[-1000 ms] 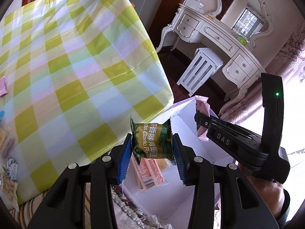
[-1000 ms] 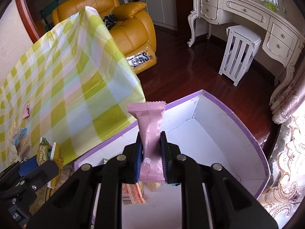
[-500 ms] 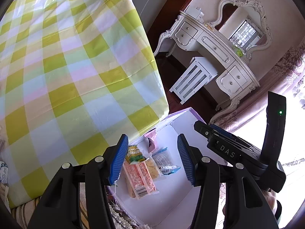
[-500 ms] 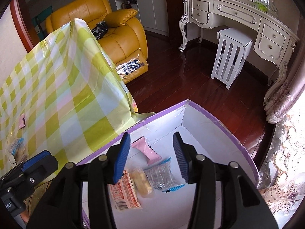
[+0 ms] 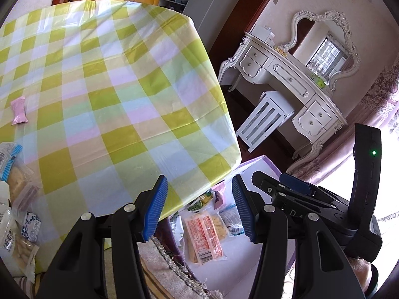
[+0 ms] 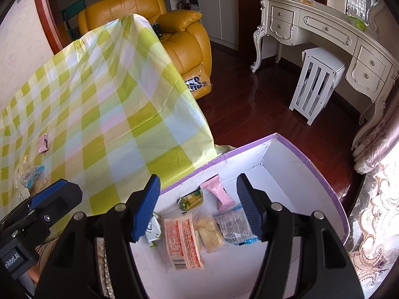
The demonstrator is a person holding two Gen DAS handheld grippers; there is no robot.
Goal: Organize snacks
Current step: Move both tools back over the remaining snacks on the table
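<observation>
A white box with a purple rim [image 6: 294, 149] stands below the table's right edge. In it lie a green garlic snack [image 6: 191, 200], a pink packet [image 6: 219, 194], a red-printed cracker pack [image 6: 183, 239], a clear biscuit pack [image 6: 209, 231] and a clear blue-edged pack [image 6: 235, 226]. My right gripper [image 6: 198, 206] is open and empty above the box. My left gripper [image 5: 199, 209] is open and empty over the table's edge and the box [image 5: 249, 261]. A pink packet [image 5: 18, 111] lies on the checked tablecloth [image 5: 112, 99]. Several snack packs [image 5: 15, 199] lie at the table's left.
A yellow leather armchair [image 6: 179, 32] stands behind the table. A white dressing table [image 6: 336, 39] and a white slatted stool [image 6: 316, 84] stand on the dark wooden floor at the right. A patterned curtain [image 6: 374, 199] hangs by the box.
Both grippers have opened and dropped their snacks: the green garlic snack and the pink packet now lie in the box. Both grippers have since lifted and drawn back a little.
</observation>
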